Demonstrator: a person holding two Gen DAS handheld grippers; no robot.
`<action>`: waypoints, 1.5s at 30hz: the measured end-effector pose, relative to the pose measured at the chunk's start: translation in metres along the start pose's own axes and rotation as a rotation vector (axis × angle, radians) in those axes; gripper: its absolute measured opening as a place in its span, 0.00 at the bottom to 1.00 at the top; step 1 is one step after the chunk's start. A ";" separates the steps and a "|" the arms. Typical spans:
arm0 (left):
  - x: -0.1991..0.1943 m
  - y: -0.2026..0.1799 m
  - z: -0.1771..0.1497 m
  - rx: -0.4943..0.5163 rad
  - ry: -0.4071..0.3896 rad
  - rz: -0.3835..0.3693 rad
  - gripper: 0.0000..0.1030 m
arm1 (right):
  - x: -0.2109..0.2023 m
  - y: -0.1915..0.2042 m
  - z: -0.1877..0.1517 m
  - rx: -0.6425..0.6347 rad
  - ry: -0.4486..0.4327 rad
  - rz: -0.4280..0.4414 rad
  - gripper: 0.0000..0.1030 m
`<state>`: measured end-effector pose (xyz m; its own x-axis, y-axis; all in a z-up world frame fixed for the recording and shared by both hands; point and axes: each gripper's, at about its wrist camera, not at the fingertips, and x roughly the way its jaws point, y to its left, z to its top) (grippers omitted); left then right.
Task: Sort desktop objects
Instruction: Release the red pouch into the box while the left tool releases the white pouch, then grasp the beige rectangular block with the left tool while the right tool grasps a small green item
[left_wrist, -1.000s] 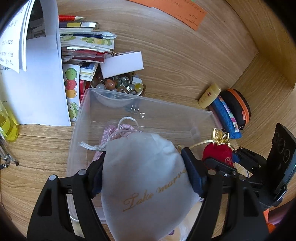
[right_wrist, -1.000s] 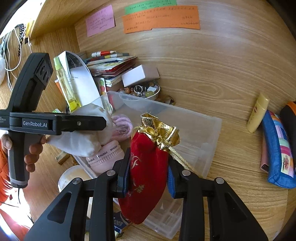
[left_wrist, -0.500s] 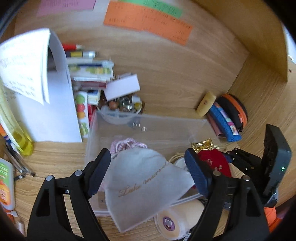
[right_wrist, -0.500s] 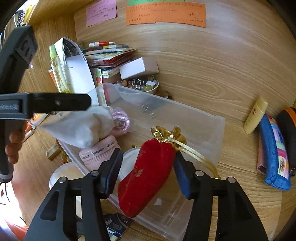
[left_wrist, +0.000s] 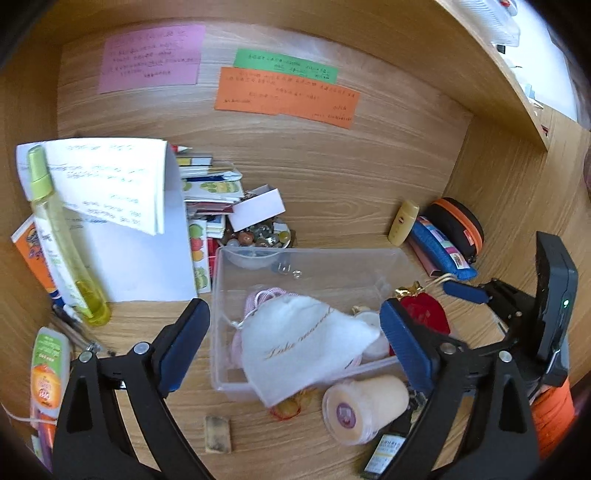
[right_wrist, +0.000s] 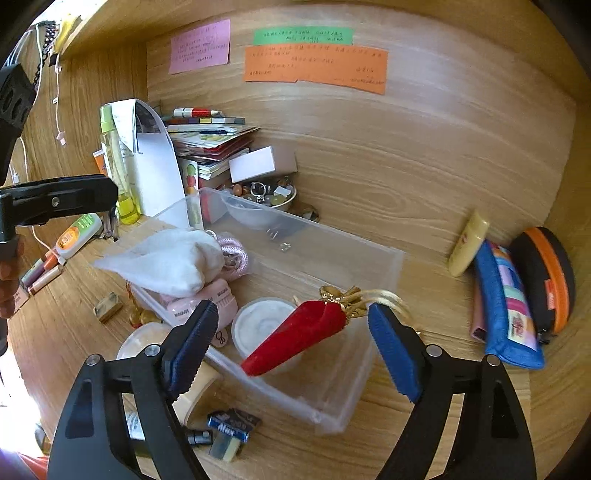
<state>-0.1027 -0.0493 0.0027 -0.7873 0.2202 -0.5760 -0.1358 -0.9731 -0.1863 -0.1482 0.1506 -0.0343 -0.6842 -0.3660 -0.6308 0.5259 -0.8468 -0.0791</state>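
Note:
A clear plastic box (left_wrist: 332, 258) (right_wrist: 384, 266) stands on the wooden desk. A white drawstring pouch (left_wrist: 303, 343) (right_wrist: 170, 262) lies in its near left part, draped over the rim. A red velvet pouch with a gold top (right_wrist: 299, 332) (left_wrist: 424, 314) lies in its right part, on a white round lid (right_wrist: 258, 321). My left gripper (left_wrist: 295, 350) is open and empty above the white pouch. My right gripper (right_wrist: 291, 350) is open and empty around the red pouch, not touching it.
A folded paper sheet (left_wrist: 122, 206), a yellow spray bottle (left_wrist: 62, 240), stacked booklets and a bowl of beads (left_wrist: 258, 236) stand behind the box. A yellow tube (right_wrist: 467, 243), blue pencil case (right_wrist: 506, 306) and black-orange case (right_wrist: 546, 277) lie right. A tape roll (left_wrist: 362, 410) and batteries (right_wrist: 229, 424) lie in front.
Both grippers opened and let go of their pouches, which dropped into the box. Both grippers then pulled back and up from the box.

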 end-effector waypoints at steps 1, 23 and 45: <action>-0.002 0.002 -0.003 -0.001 0.001 0.003 0.92 | -0.004 0.000 -0.002 0.001 -0.003 -0.011 0.79; -0.007 0.053 -0.076 -0.015 0.145 0.147 0.92 | -0.048 0.005 -0.047 0.052 -0.026 -0.038 0.89; 0.031 0.068 -0.108 -0.025 0.251 0.223 0.74 | 0.002 0.013 -0.098 0.081 0.160 0.095 0.49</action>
<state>-0.0715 -0.1014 -0.1144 -0.6230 0.0152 -0.7821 0.0404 -0.9979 -0.0515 -0.0932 0.1764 -0.1122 -0.5408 -0.3851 -0.7478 0.5375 -0.8420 0.0449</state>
